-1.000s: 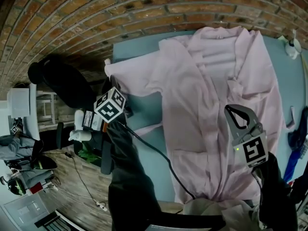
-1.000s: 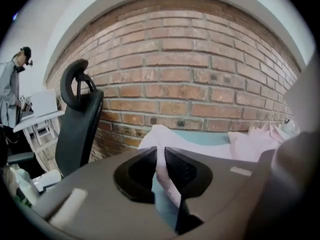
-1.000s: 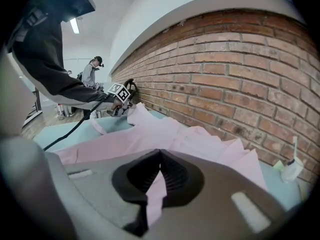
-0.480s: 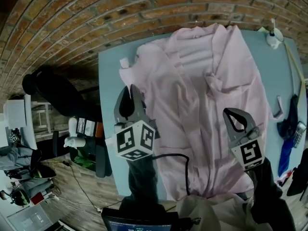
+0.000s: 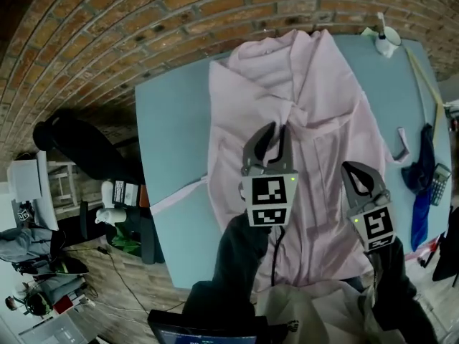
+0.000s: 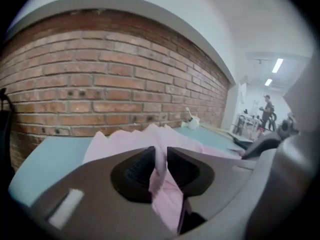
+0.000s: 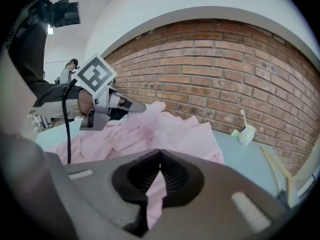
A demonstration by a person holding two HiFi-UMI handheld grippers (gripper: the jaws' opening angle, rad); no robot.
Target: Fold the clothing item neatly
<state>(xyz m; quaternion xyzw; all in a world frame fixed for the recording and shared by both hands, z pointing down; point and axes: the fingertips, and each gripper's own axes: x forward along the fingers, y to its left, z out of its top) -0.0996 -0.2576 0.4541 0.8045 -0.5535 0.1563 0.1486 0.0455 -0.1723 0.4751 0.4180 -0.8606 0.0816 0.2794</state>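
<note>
A pink shirt (image 5: 323, 120) lies lengthwise on the light blue table (image 5: 168, 135), its left side folded in over the middle. My left gripper (image 5: 270, 136) hovers over the shirt's centre with a fold of pink cloth (image 6: 159, 171) pinched between its jaws; the jaws have just been opening a little, and the cloth is still between them. My right gripper (image 5: 358, 179) is over the shirt's lower right part, shut on a piece of the shirt (image 7: 152, 191) that hangs under its jaws. In the right gripper view the left gripper (image 7: 136, 106) shows at the left, above the cloth.
A brick wall (image 5: 179, 20) runs along the table's far side. A white cup (image 5: 387, 44) stands at the far right corner, and a dark blue item (image 5: 423, 185) lies by the right edge. A black chair (image 5: 82, 138) stands off the table's left edge.
My left gripper has swung from beyond the table's left edge to over the shirt's middle, carrying the shirt's left side across. The right gripper has shifted a little.
</note>
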